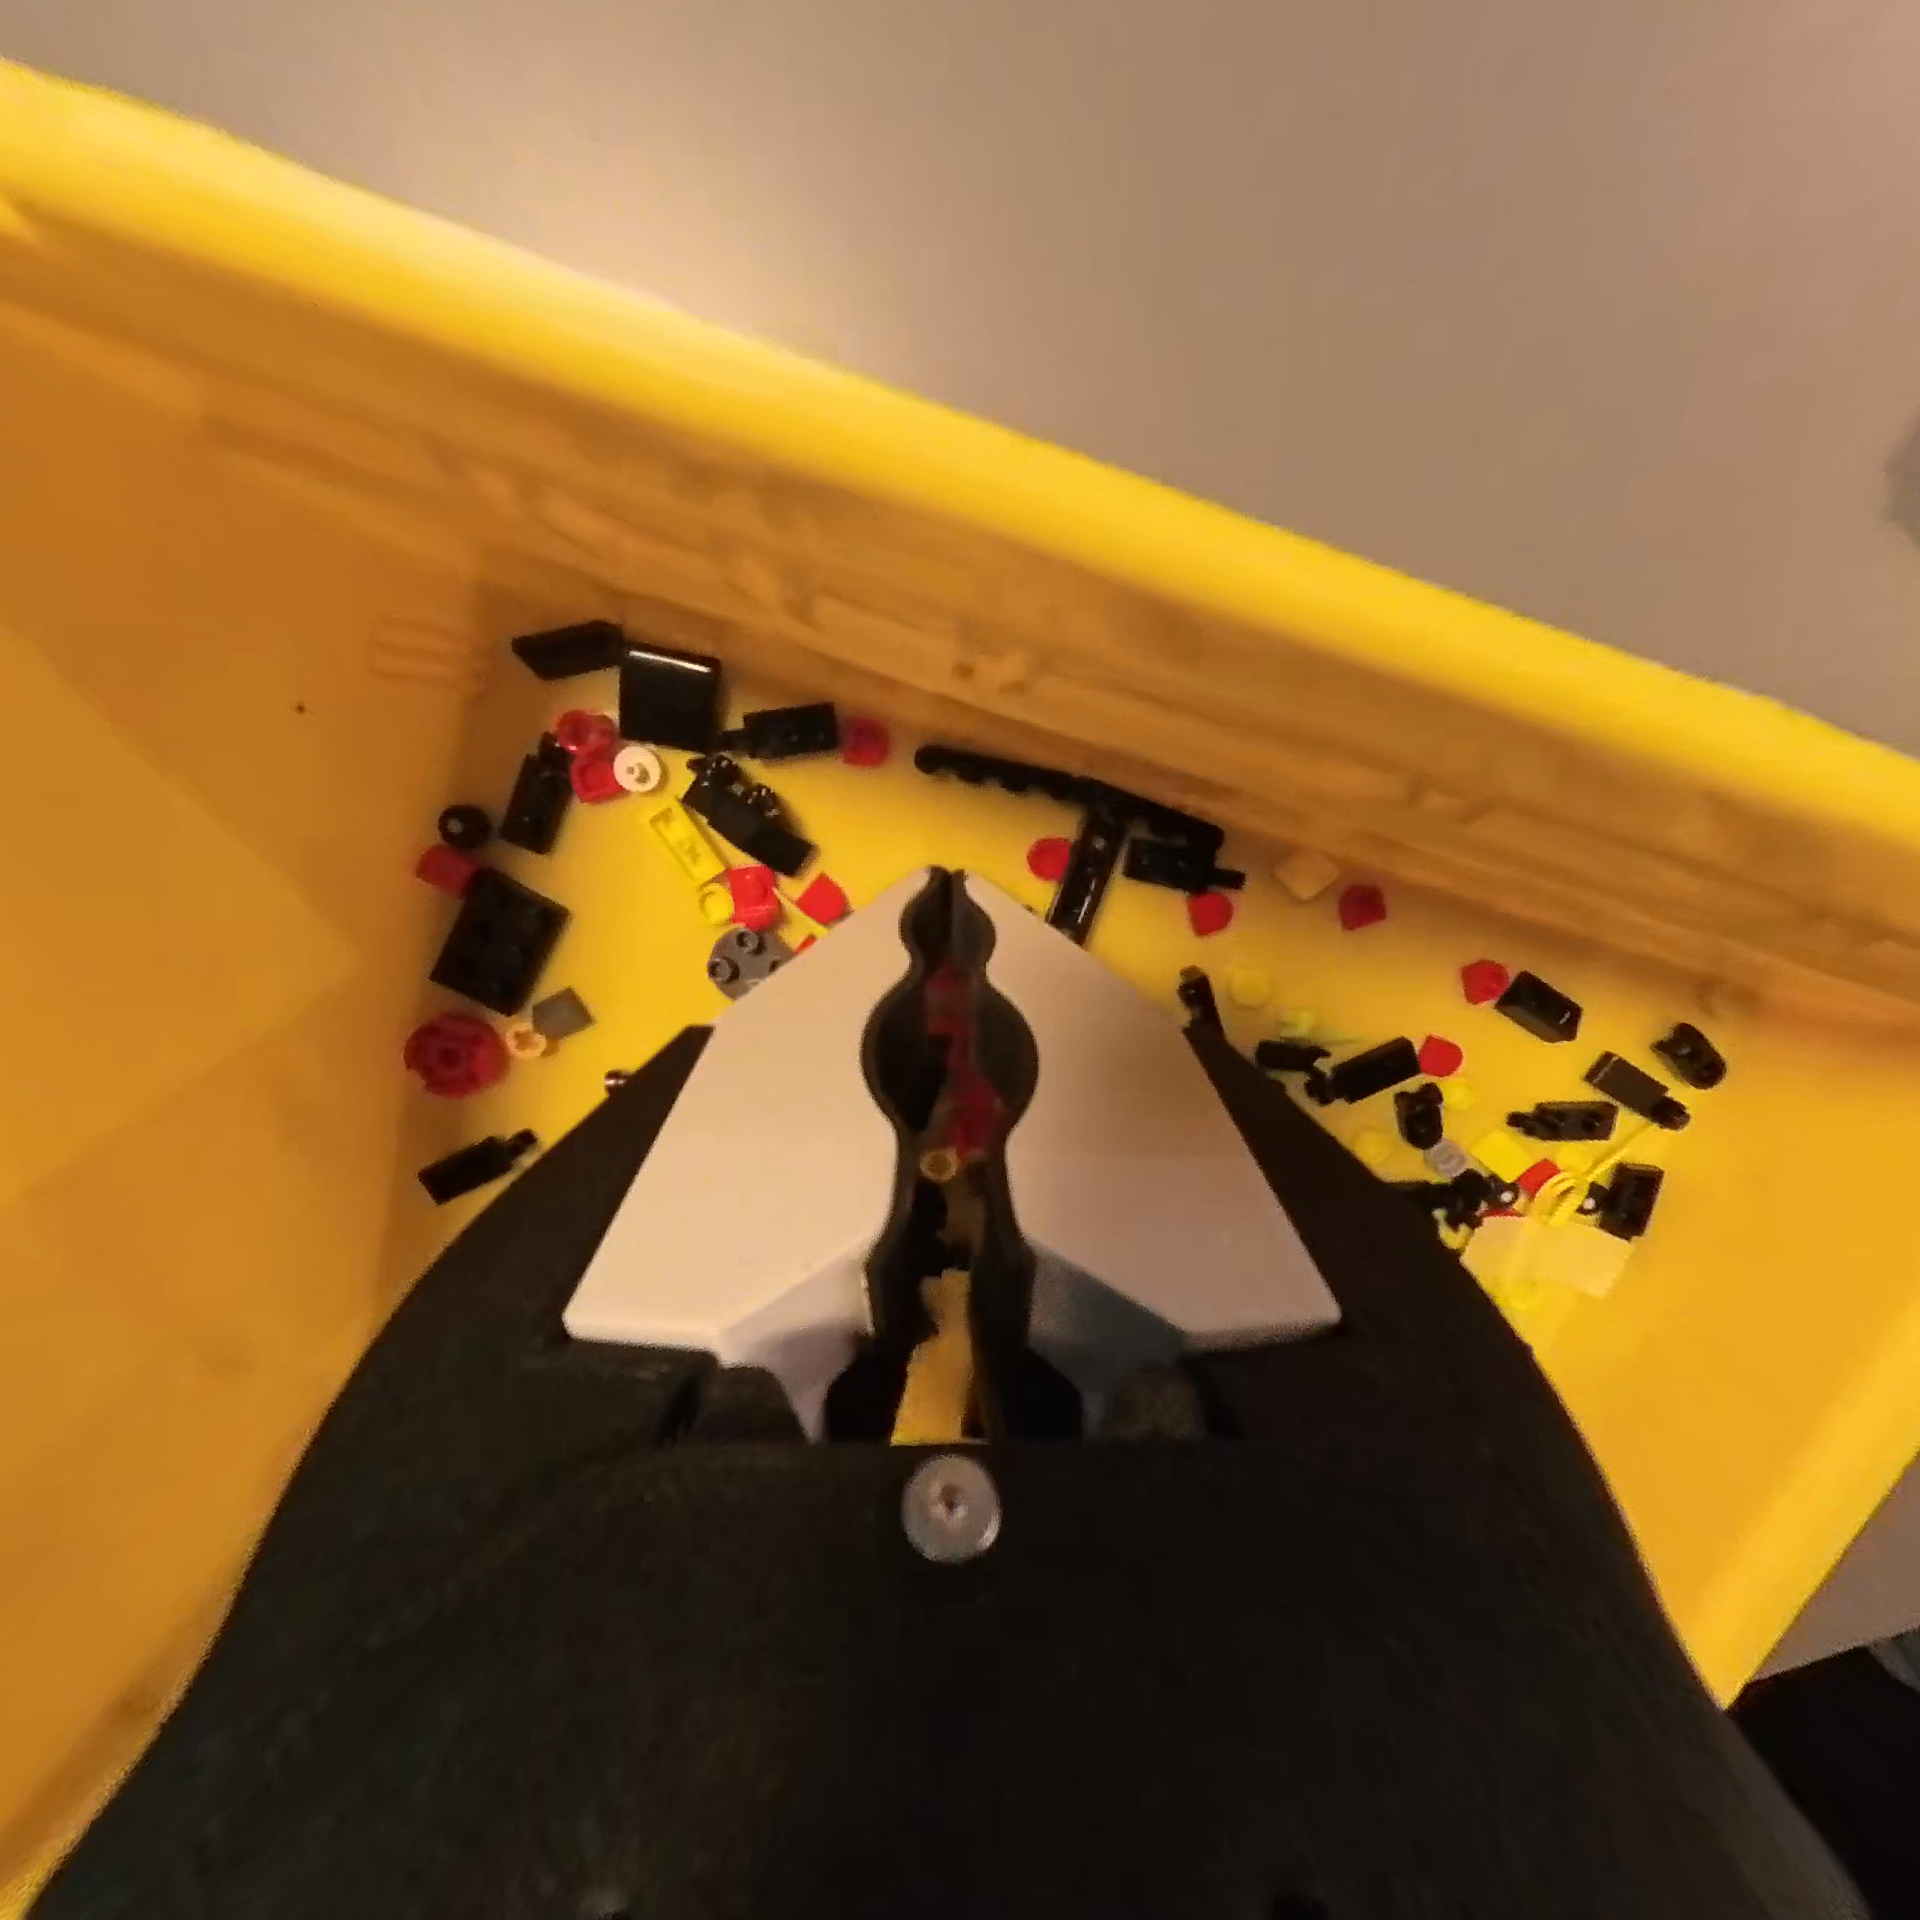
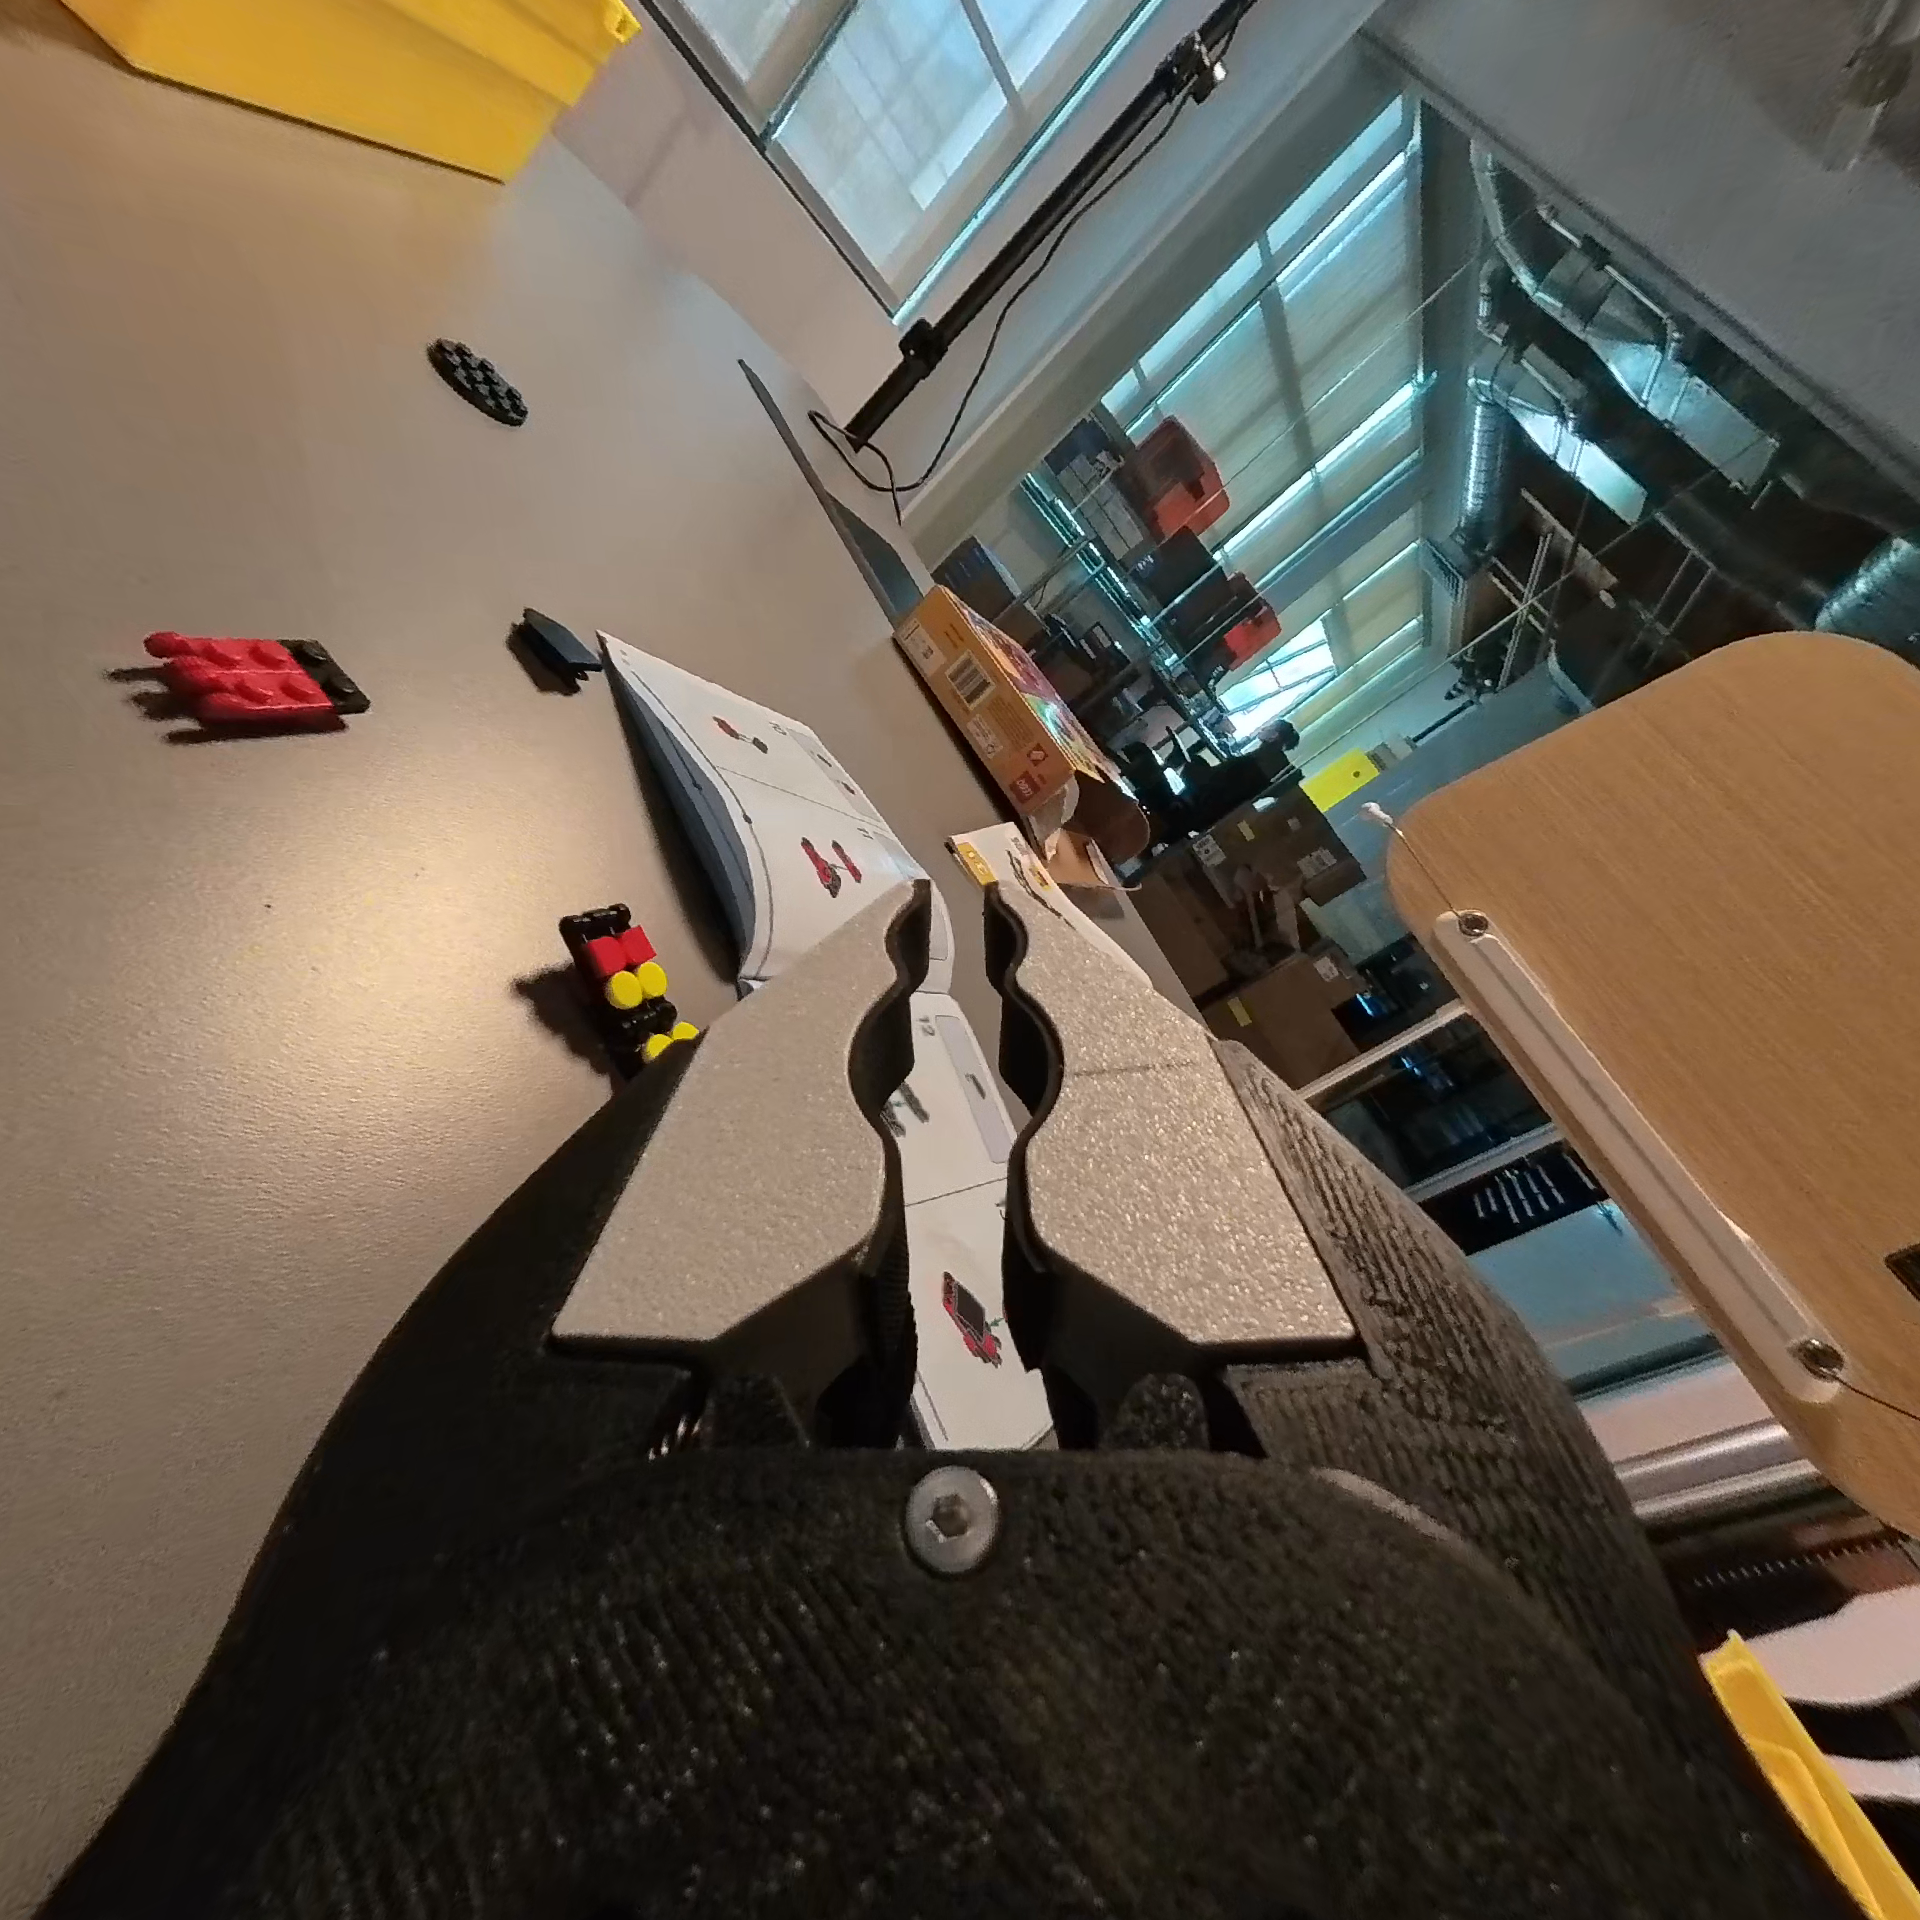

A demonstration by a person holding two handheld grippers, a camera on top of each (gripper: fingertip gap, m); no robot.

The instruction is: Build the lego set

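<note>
Yellow plastic bin (image 1: 312, 935), glossy walls, ribbed far side, seen from the left wrist view. Loose lego pieces (image 1: 727, 852) strewn over its floor: black plates and clips, red rounded studs, a few yellow and grey bits, one long black studded strip (image 1: 997, 774) along the far wall. Left hand-held gripper (image 1: 940, 883) down inside the bin, grey faceted fingers (image 1: 769, 1122) pressed together at the tips, scalloped black inner edges meeting; something red glimpsed in the slit between them, cannot tell whether pinched or just lying behind. Coarse black printed body with a silver screw behind.

Right wrist view, tilted: right hand-held gripper (image 2: 956, 904) with fingers apart, narrow gap, nothing between, hovering over an open instruction booklet (image 2: 790, 800) on the matte grey counter (image 2: 260, 1039). Grainy grey finger faces, wavy black inner edges. Left of the booklet: small black assembly (image 2: 623, 982) topped with red and yellow round studs, standing just beside the booklet edge. Farther off: red studded plate on a black base (image 2: 255, 675), small black flat piece (image 2: 556, 649), round black studded disc (image 2: 476, 381). Bin corner at top left. Cardboard lego box (image 2: 997, 707) lying open at the counter edge. Light wood panel (image 2: 1714, 987) with white rail at right; windows beyond
</note>
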